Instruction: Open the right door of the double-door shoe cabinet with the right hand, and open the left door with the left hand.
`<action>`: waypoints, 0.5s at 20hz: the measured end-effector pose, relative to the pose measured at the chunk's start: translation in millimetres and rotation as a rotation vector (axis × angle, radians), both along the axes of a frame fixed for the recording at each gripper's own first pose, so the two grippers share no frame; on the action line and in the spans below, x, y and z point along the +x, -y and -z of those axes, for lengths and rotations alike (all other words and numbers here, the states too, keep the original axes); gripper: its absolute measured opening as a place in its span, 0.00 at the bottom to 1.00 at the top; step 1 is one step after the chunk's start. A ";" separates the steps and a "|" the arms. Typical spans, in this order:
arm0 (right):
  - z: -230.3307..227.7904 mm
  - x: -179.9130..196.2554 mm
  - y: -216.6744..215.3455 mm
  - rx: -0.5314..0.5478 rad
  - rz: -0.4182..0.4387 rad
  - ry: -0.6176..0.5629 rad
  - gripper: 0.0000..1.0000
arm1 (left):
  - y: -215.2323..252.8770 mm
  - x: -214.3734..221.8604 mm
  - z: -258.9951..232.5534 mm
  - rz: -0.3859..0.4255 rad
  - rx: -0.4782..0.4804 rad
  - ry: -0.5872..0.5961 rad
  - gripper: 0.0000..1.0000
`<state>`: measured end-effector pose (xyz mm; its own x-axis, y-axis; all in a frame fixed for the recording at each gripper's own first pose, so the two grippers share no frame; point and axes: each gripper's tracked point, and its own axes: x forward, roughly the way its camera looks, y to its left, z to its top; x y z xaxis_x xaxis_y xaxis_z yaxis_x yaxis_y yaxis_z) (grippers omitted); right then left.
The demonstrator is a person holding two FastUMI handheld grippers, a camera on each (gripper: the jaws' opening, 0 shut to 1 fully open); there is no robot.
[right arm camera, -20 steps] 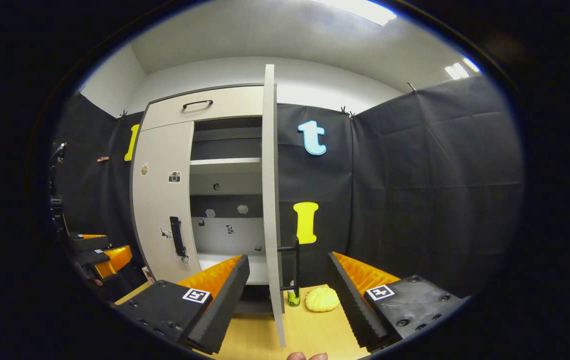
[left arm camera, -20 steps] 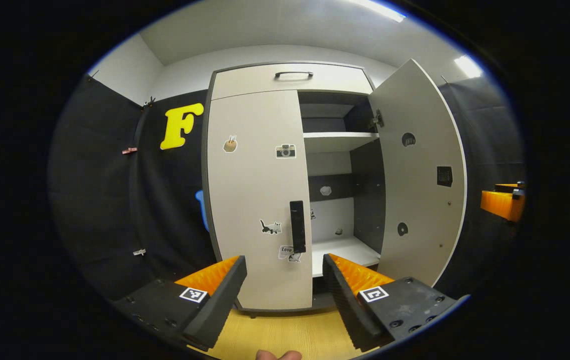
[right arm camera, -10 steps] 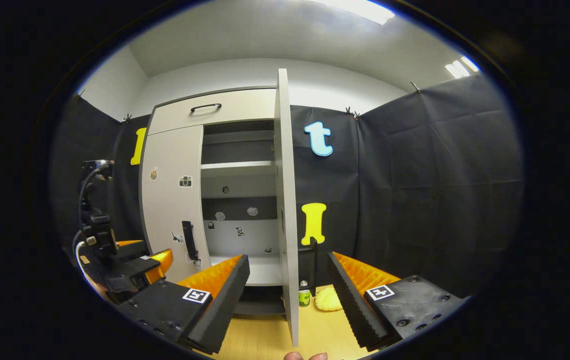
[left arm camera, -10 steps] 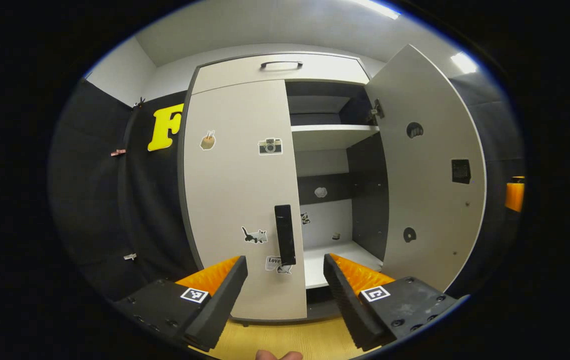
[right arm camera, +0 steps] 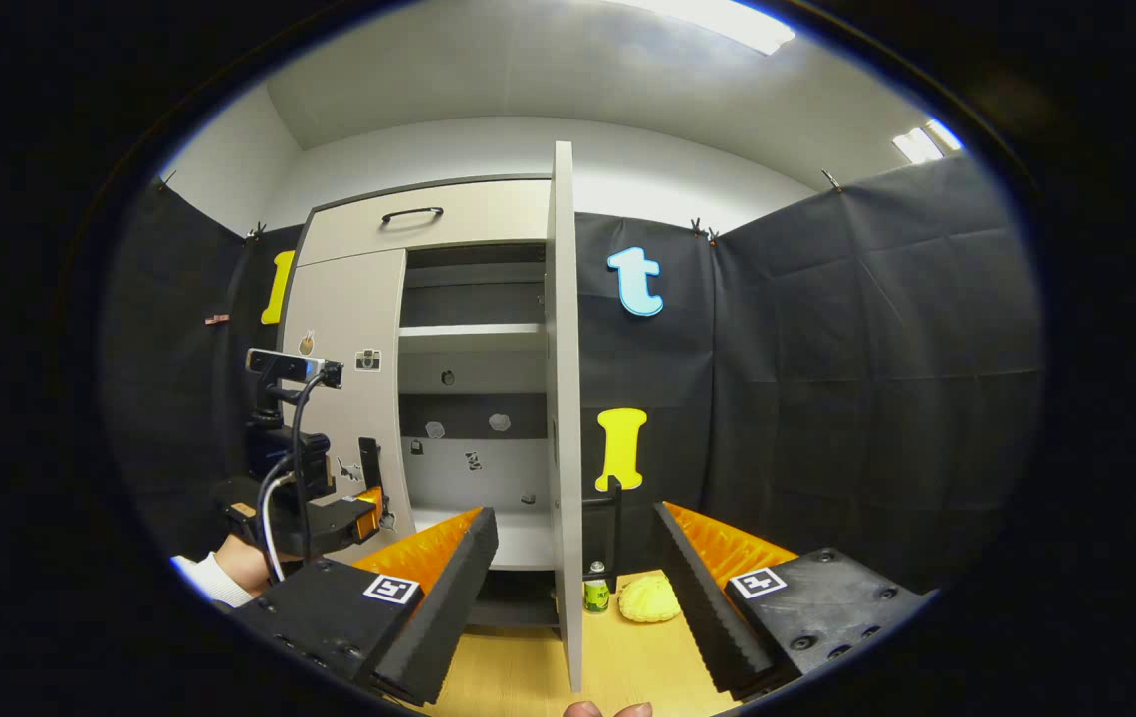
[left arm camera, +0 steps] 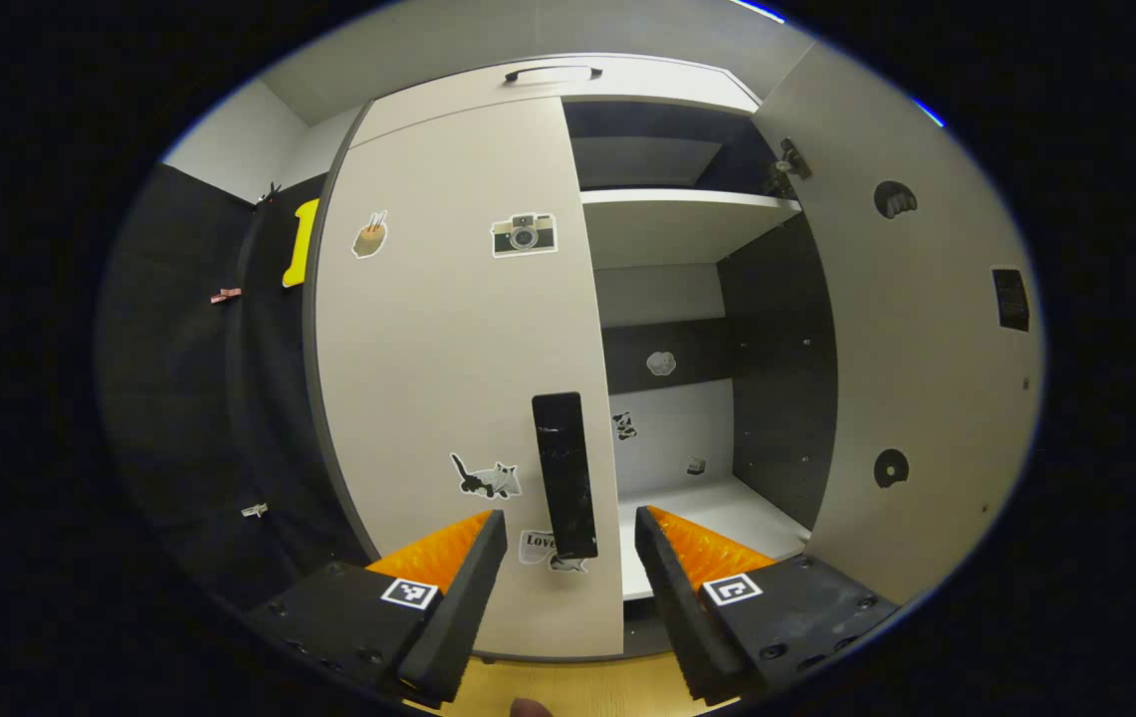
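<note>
Left gripper (left arm camera: 566,558) has moved in closer, jaws wide, the left door's handle (left arm camera: 565,475) now right between its fingers, untouched. Right gripper (right arm camera: 575,563), also wide and empty, faces the right door (right arm camera: 564,418) edge-on, with a bottle (right arm camera: 594,590) just past it.

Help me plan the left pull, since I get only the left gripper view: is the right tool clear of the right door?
Observer: In the right gripper view the right tool is open and grips nothing; the right door stands edge-on before it.
Operator: Anything past that door?
Observer: A small green bottle and a yellow lump sit on the wooden surface beside it.
Operator: How does my left tool look from there?
Observer: The left tool is close to the handle on the left door; whether they touch, I cannot tell.
</note>
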<state>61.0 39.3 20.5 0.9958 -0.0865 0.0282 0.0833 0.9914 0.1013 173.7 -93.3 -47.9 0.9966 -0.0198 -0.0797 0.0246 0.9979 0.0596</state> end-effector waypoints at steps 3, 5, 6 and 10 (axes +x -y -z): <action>2.9 -0.7 5.9 -0.001 0.005 -0.012 1.00 | -1.5 21.5 1.2 -0.019 0.005 -0.004 0.78; 4.0 1.1 9.8 -0.002 0.007 -0.016 0.97 | -4.4 34.8 -0.9 -0.034 -0.005 0.009 0.76; 4.2 1.6 12.7 -0.006 0.011 -0.016 0.97 | -5.9 41.2 -2.6 -0.043 -0.012 0.012 0.74; 7.5 3.1 18.9 -0.003 0.011 -0.024 0.97 | -9.5 65.8 -9.4 -0.059 -0.006 0.020 0.62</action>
<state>64.1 20.4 13.0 0.9953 -0.0969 0.0051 0.0960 0.9908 0.0957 239.6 -83.7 -38.5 0.9975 0.0386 -0.0600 -0.0354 0.9979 0.0534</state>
